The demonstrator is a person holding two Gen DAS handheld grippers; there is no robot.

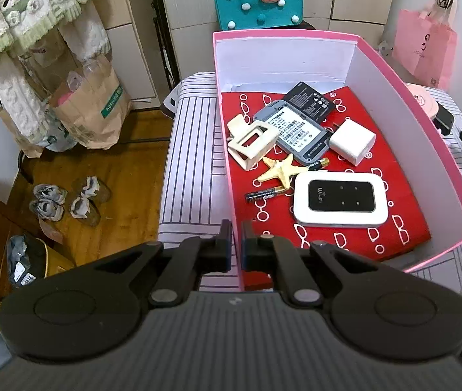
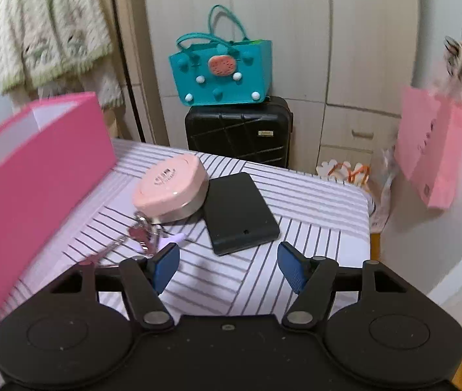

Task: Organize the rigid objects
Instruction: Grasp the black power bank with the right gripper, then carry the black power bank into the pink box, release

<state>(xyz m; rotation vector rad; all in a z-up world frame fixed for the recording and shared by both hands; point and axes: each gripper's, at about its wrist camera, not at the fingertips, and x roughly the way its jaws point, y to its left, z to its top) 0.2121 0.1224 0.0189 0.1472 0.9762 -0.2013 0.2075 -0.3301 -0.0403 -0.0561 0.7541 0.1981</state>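
Rigid odds and ends are going into the pink box [image 1: 393, 75]. The left gripper [image 1: 236, 238] has its jaws clenched on the box's near side wall, the thin card pinched between the two fingers. Just beyond them, on the red patterned mat [image 1: 344, 241] in the bottom, lie a white Wi-Fi router [image 1: 340, 198], two slim batteries [image 1: 263, 194], a starfish ornament [image 1: 281, 169], a cream hair claw [image 1: 250, 143], a grey device back [image 1: 292, 130], a black battery pack [image 1: 312, 101] and a white charger [image 1: 353, 141]. The right gripper [image 2: 227, 260] hangs with its blue pads [image 2: 167, 262] spread wide and nothing between them, touching nothing. It is above the striped cover [image 2: 296, 195] and aimed at a black flat case [image 2: 237, 211] just ahead. A pink round tin [image 2: 172, 189] sits against the case's left edge, and a bunch of keys [image 2: 139, 234] lies just in front of the tin, near the left pad. To my eye the risks start with that case. It is low and flat on soft fabric, so the pads could skate over its top, or dig into the cover and drag cloth up with it. Closing in from the left could also nudge the tin or snag the keys. On the other side, a one-wall pinch on thin card could buckle the wall. If the box tips under that hold, the loose pieces would slide together, and the batteries would roll. From the right view the box looks slanted, though I cannot tell whether it is truly lifted.
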